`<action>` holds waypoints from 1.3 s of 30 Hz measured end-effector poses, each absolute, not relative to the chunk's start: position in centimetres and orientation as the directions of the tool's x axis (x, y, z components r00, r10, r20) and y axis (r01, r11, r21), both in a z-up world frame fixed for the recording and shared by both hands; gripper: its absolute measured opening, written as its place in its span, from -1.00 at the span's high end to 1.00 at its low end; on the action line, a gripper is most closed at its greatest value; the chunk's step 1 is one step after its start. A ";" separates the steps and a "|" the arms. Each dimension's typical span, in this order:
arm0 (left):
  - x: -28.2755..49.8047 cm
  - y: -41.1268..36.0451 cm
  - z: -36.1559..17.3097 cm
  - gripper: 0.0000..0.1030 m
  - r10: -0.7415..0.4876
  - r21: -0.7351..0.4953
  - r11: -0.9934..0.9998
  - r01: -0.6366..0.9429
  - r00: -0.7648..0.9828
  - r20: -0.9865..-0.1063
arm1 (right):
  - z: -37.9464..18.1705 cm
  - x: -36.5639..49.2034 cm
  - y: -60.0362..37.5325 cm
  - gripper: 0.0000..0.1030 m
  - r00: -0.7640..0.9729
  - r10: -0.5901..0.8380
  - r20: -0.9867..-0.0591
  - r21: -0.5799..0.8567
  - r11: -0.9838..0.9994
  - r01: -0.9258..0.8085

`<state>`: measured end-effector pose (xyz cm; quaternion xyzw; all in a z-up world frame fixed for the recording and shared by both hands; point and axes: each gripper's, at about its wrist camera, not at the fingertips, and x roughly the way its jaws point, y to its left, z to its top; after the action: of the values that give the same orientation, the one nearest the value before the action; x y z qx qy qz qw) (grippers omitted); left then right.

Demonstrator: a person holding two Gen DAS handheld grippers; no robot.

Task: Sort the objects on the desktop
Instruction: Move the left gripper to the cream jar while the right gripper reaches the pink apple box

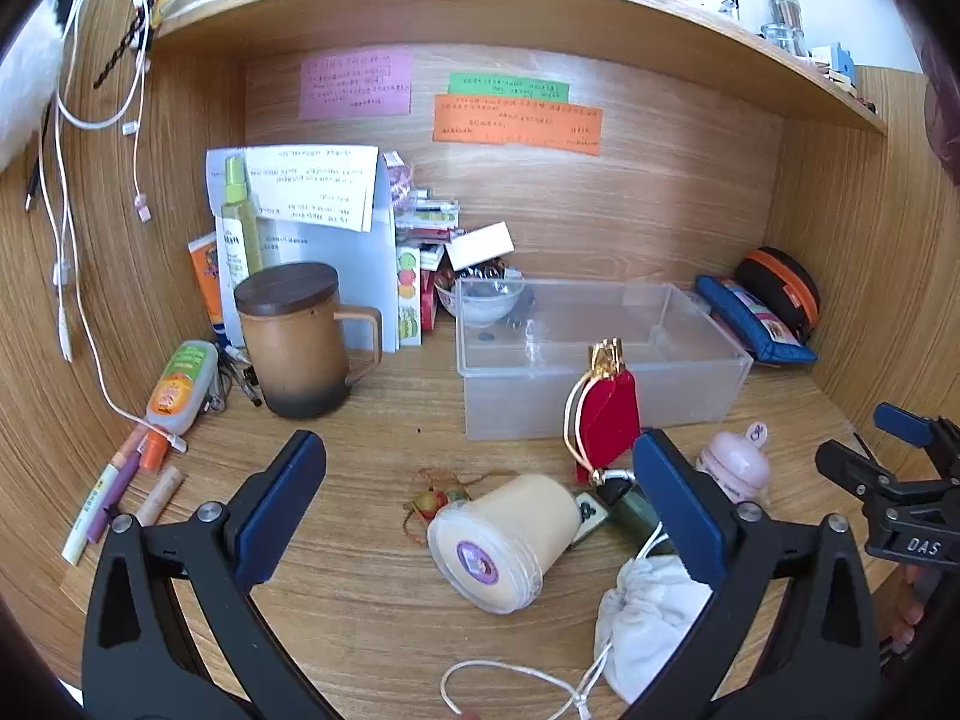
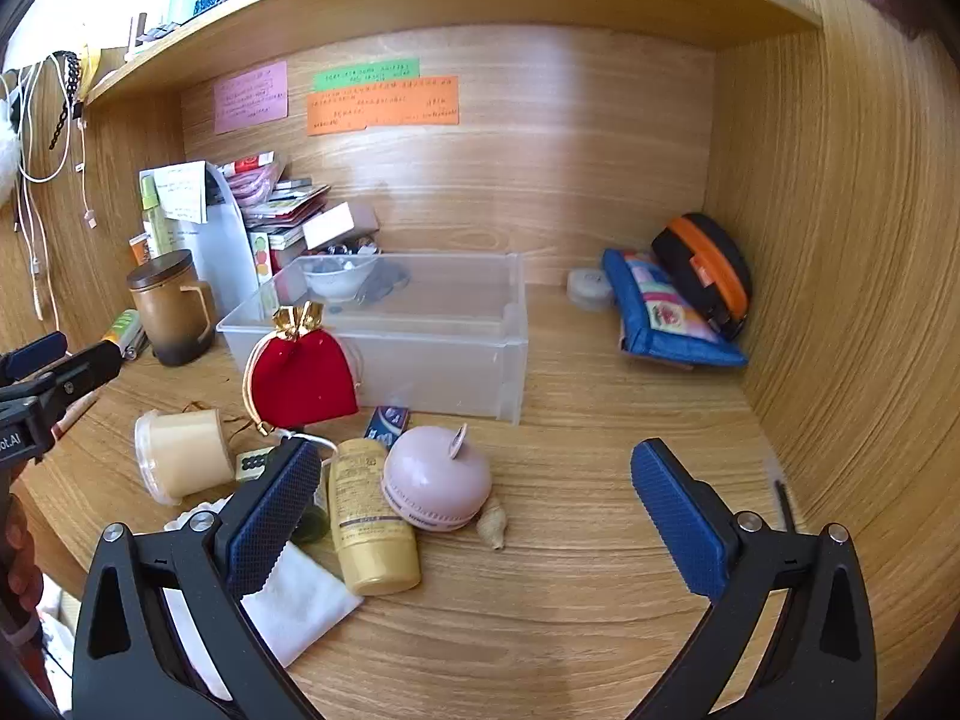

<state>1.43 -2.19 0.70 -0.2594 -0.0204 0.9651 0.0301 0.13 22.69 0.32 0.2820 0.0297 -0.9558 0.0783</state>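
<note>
Wooden desk: cream jar on side, between wide-open, empty left gripper; right gripper likewise agape, empty.

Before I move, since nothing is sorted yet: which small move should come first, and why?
Probably ease the left tool forward and down over the cream jar. Its jaws stand open and empty, the jar lies on its side almost between them, and the clear bin just behind looks nearly empty. The right tool, also open, has no item squarely ahead.
</note>
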 end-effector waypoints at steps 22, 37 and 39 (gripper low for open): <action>-1.8 -3.0 -6.4 -1.00 0.147 -0.107 -0.989 -0.100 -0.676 -0.722 | -5.0 -3.5 24.2 -1.00 -0.704 -0.147 -0.695 0.015 -0.982 0.191; -4.8 -3.0 -7.7 -1.00 0.205 -0.173 -0.979 -0.111 -0.615 -0.762 | -6.1 -8.0 23.0 -0.97 -0.620 -0.231 -0.749 0.078 -0.961 0.264; -4.9 -2.8 -7.6 -1.00 0.214 -0.180 -0.977 -0.118 -0.618 -0.756 | -6.3 -8.2 22.7 -0.95 -0.614 -0.236 -0.753 0.080 -0.959 0.271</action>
<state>-4.94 -2.77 -7.57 -0.4271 -0.0562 0.8977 0.0925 -8.22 22.72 -6.35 0.4159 0.0208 -0.8982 0.1410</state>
